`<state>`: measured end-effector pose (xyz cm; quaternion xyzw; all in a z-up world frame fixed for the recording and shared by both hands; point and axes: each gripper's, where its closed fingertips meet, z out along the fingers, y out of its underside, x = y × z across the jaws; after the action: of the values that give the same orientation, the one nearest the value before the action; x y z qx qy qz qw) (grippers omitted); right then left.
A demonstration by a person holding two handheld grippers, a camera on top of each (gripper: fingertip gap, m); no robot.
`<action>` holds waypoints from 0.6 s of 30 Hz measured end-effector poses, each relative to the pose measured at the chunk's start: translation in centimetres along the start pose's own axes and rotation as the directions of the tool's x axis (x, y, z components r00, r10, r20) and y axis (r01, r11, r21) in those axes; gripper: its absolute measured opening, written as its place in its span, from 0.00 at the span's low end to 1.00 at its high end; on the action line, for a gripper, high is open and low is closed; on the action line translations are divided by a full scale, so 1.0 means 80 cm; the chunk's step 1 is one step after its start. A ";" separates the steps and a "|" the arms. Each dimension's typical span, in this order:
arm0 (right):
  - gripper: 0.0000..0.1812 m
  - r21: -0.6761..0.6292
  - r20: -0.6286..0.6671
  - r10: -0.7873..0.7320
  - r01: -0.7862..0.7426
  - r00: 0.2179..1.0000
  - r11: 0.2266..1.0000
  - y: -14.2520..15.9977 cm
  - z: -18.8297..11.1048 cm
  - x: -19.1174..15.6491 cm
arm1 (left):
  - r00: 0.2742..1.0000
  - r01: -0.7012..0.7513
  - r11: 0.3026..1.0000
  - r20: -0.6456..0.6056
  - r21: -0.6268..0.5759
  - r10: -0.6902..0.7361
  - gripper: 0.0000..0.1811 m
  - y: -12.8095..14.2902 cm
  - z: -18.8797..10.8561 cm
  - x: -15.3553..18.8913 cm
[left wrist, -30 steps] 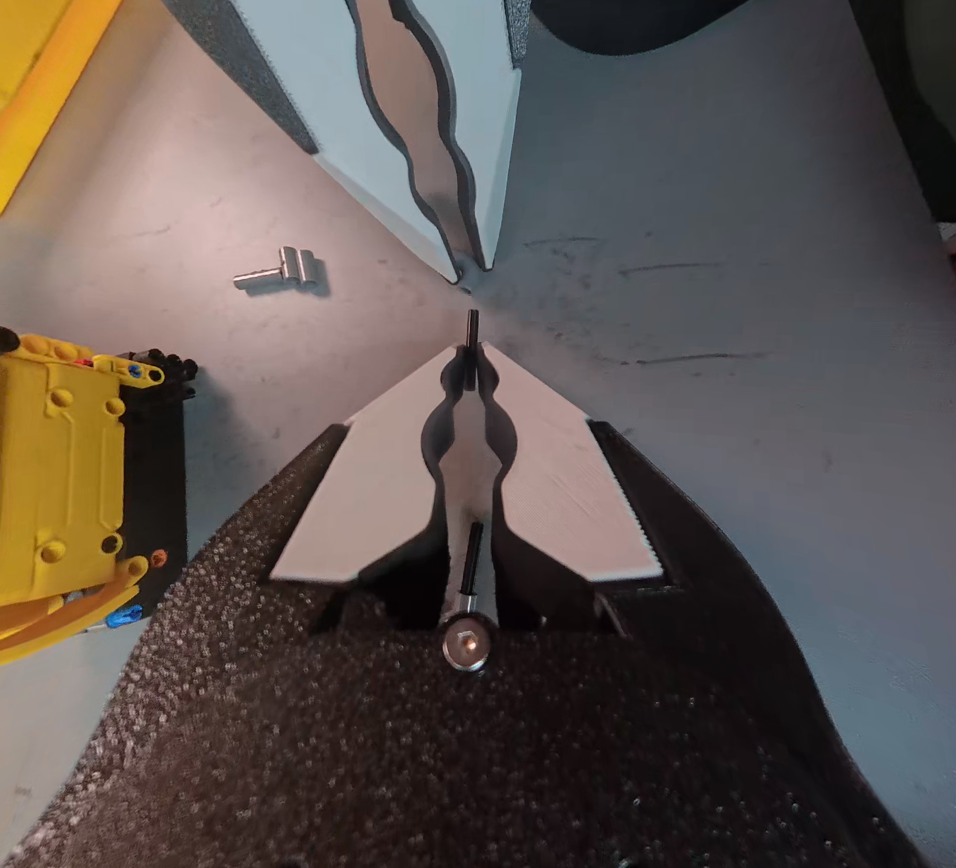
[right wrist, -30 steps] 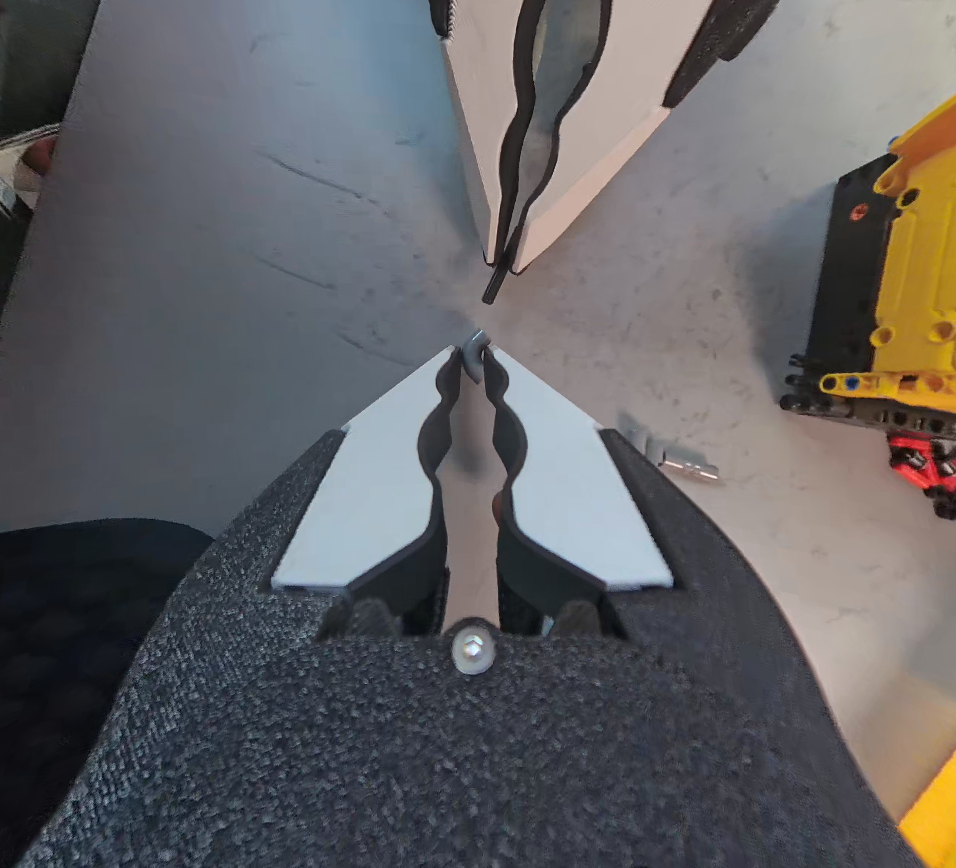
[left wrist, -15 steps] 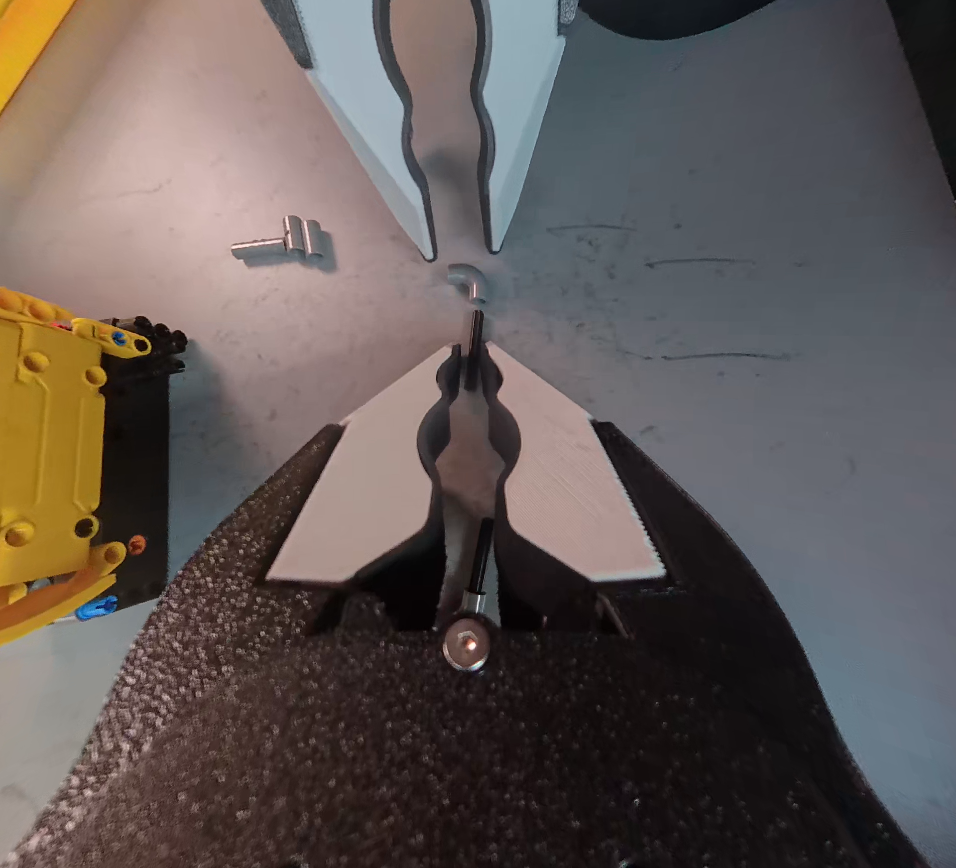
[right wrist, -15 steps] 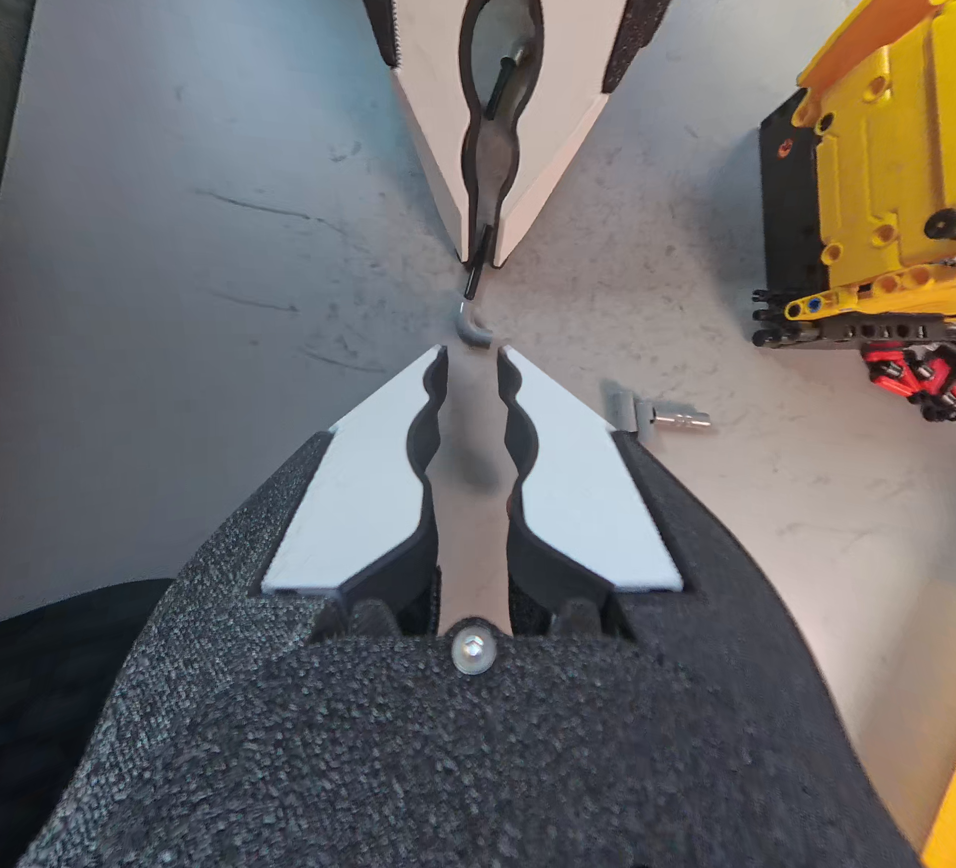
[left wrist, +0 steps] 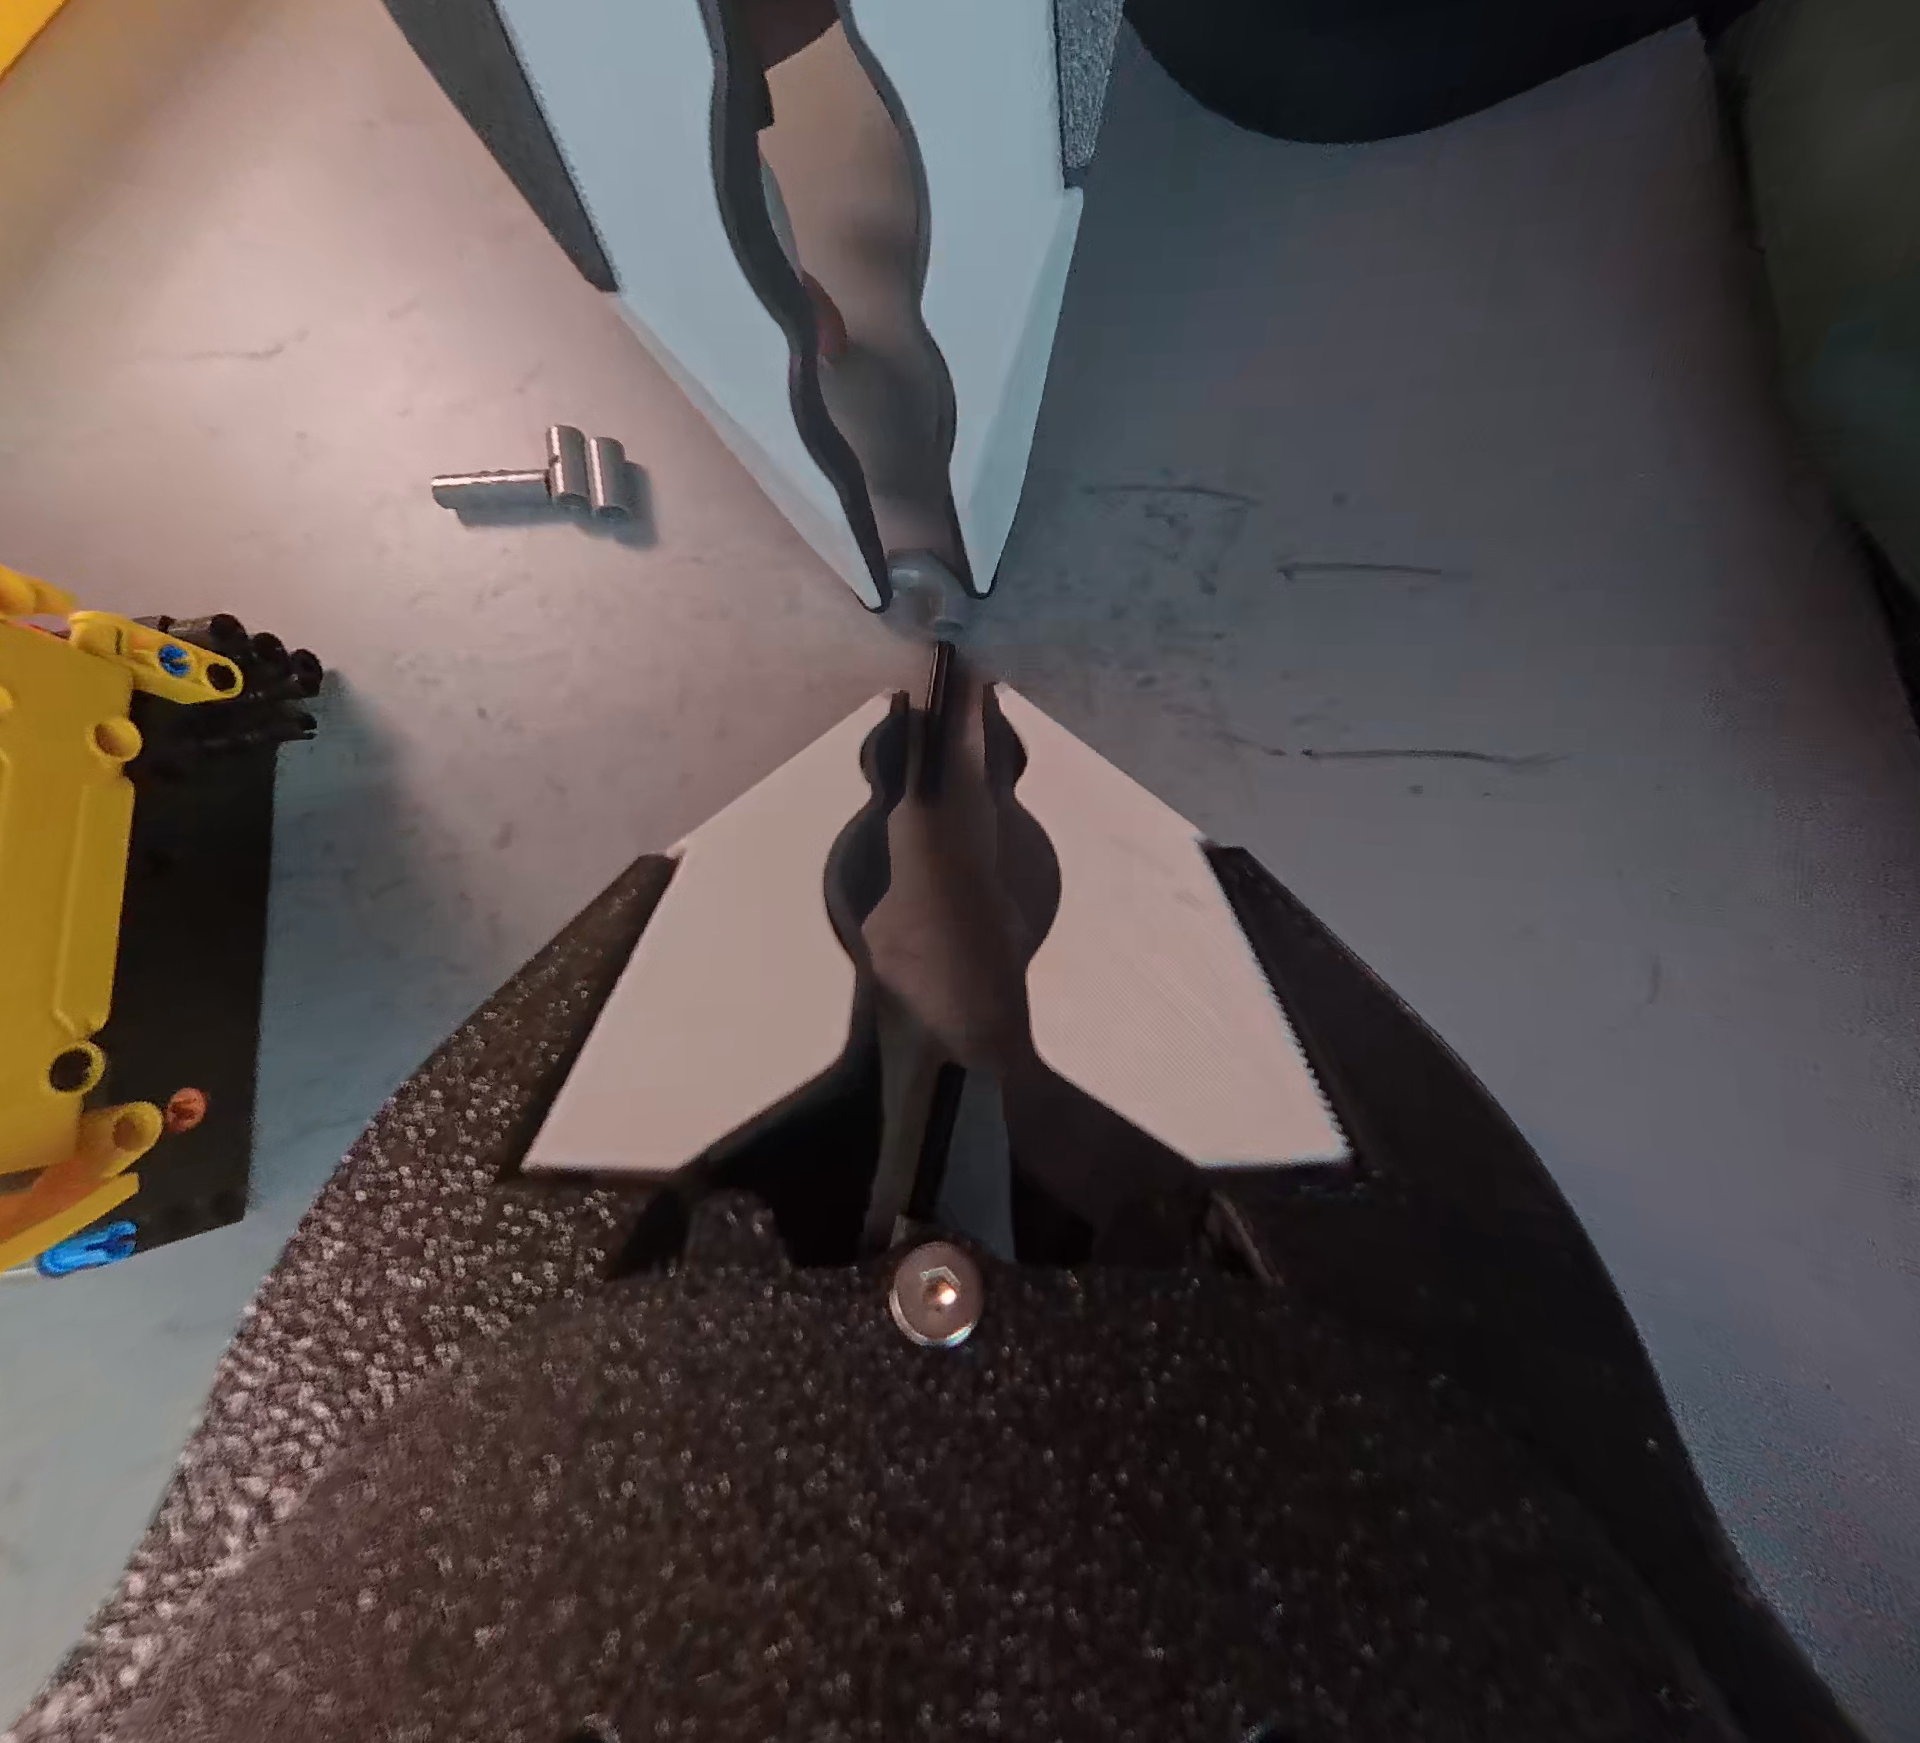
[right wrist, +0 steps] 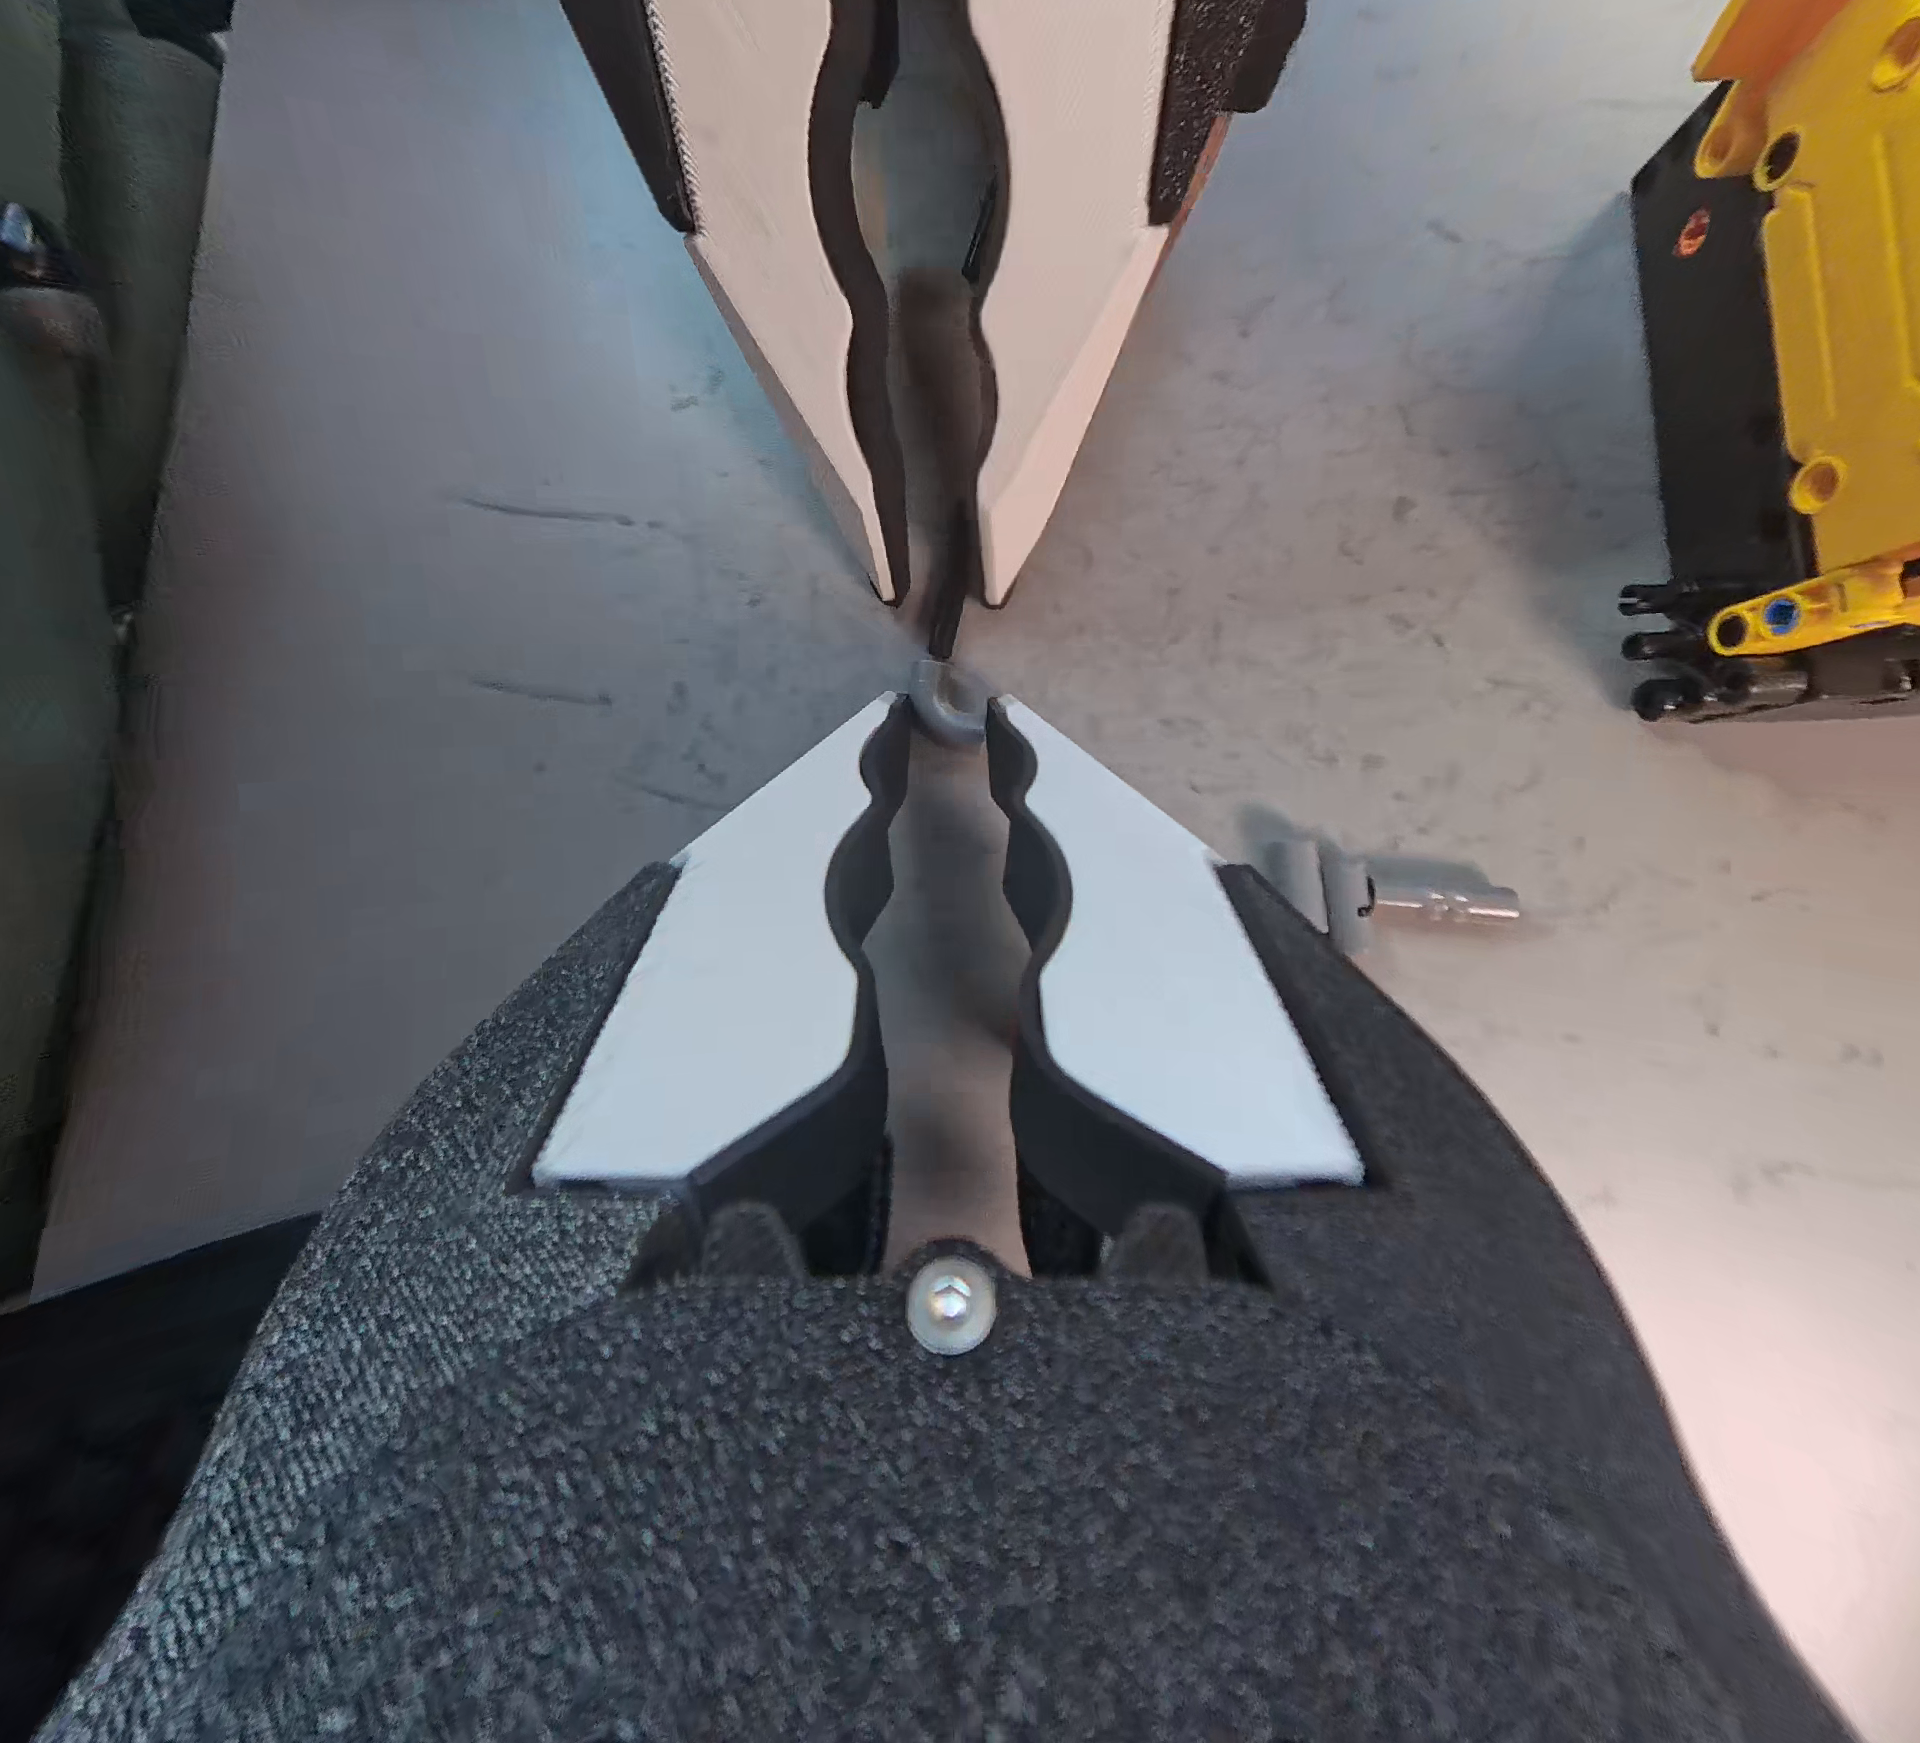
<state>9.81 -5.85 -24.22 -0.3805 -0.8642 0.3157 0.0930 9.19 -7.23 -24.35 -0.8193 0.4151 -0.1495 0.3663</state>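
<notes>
1. Left wrist view: your left gripper (left wrist: 940,706) has its tips slightly apart around a thin black pin (left wrist: 940,691). The pin lies against the left tip and sticks out past both toward the far side. Whether the tips press on it, you cannot tell from here.
2. Just beyond the pin's end sits a small grey elbow piece (left wrist: 920,597), between the tips of your right gripper (left wrist: 925,592), which reaches in from the far side.
3. On the grey table (left wrist: 1455,862), to the left, lies a grey connector with a short axle (left wrist: 551,483). At the left edge stands a yellow and black brick model (left wrist: 94,914).
4. Right wrist view: your right gripper (right wrist: 943,711) has its tips touching both sides of the grey elbow piece (right wrist: 943,706), which rests on the table (right wrist: 416,550) right at the tips.
5. The black pin (right wrist: 945,602) points at the elbow's near opening, its end almost touching. It pokes out between the tips of your left gripper (right wrist: 940,597), which comes in from the far side.
6. The grey connector (right wrist: 1382,893) lies near right, partly hidden by your gripper body. The yellow and black model (right wrist: 1808,405) stands far right.
</notes>
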 end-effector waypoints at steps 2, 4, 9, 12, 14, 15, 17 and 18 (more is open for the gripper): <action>0.08 -0.018 0.044 -0.001 0.002 0.999 1.000 0.000 0.000 0.000 | 1.000 -0.005 1.000 -0.002 -0.001 0.005 0.07 0.000 0.000 0.000; 0.08 -0.040 0.070 -0.018 0.021 0.997 0.999 -0.001 0.000 0.000 | 1.000 -0.003 1.000 -0.003 0.002 0.003 0.06 0.000 0.000 0.000; 0.08 0.009 0.052 -0.094 0.094 0.994 0.996 0.000 0.000 0.000 | 1.000 -0.005 1.000 0.003 -0.008 0.005 0.05 0.000 0.000 0.000; 0.08 0.040 -0.017 -0.143 0.144 0.990 0.989 -0.001 0.000 0.005 | 0.998 -0.051 0.998 0.036 -0.030 0.052 0.01 0.000 0.000 -0.002; 0.08 0.049 -0.040 -0.155 0.157 0.987 0.986 -0.004 0.000 0.005 | 0.998 -0.044 0.999 0.033 -0.030 0.045 0.01 0.000 0.000 -0.002; 0.08 0.059 -0.046 -0.160 0.162 0.986 0.985 -0.006 -0.001 0.005 | 0.999 -0.036 0.999 0.027 -0.022 0.036 0.02 0.000 -0.001 -0.002; 0.08 0.099 -0.072 -0.165 0.171 0.984 0.980 -0.015 -0.006 0.007 | 1.000 -0.009 1.000 0.008 -0.007 0.009 0.03 0.002 -0.004 -0.001; 0.08 0.111 -0.095 -0.173 0.183 0.980 0.977 -0.019 -0.009 0.009 | 1.000 0.008 1.000 0.001 0.002 -0.008 0.08 0.002 -0.007 -0.002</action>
<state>8.71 -5.75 -22.77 -0.3083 -0.8697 0.3408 0.1801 8.68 -7.42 -24.10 -0.8207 0.4113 -0.1511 0.3667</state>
